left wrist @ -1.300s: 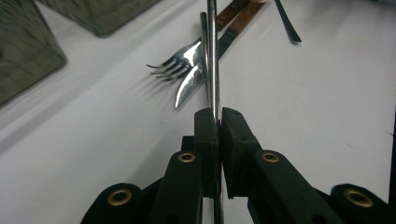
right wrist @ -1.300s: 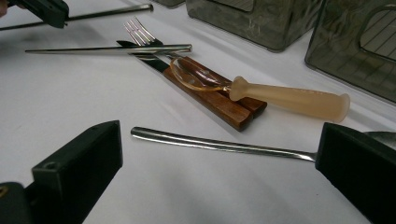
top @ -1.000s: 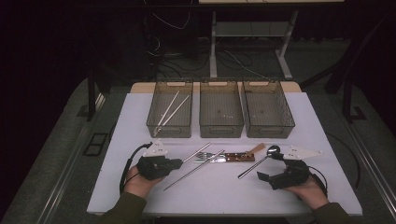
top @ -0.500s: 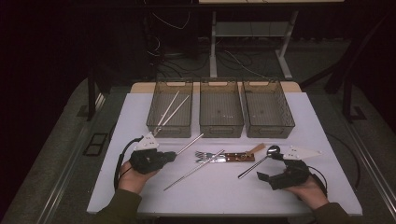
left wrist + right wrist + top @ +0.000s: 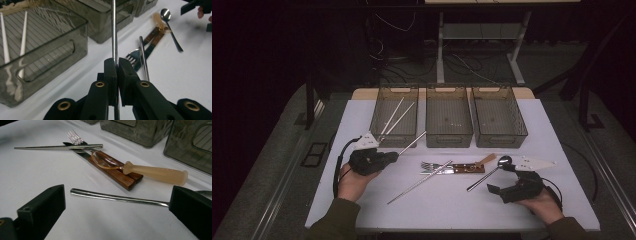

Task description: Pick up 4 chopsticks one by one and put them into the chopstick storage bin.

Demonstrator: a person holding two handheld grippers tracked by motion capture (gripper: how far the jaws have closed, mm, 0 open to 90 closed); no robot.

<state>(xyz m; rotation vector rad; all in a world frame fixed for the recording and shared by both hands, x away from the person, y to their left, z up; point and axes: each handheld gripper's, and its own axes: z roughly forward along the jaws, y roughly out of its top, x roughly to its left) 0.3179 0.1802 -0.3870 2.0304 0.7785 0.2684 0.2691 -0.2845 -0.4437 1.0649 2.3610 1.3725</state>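
- Left tool (image 5: 116,65) is clamped on a metal chopstick (image 5: 114,30); the jaws stand nearly together with the thin rod pinched between them near one end, and its free length points toward the left bin (image 5: 394,117).
- Right tool (image 5: 117,212) stands with jaws wide apart, low over the bench (image 5: 532,125), straddling the handle of a metal spoon (image 5: 117,198) without pressing on it.
- Handling, judged: the chopstick is a stiff, light, smooth rod. Polished metal is likely slippery, and a grip near the end lets the long free part swing or pivot in the pads. A hold nearer the middle would steady it; keep the rod square across the pads.
- Location: in the high view the held chopstick (image 5: 412,143) is lifted off the bench, its tip just at the front wall of the left bin, which already holds two white chopsticks (image 5: 396,116).
- A second metal chopstick (image 5: 419,182) lies on the bench, crossing a fork (image 5: 432,165).
- High view gives the layout: three bins in a row and both hands.
- Left gripper view gives the pinch itself and the rod's alignment.
- Right gripper view gives close detail: two wooden-handled utensils (image 5: 117,176) with a translucent plastic spoon (image 5: 155,173) resting on them.
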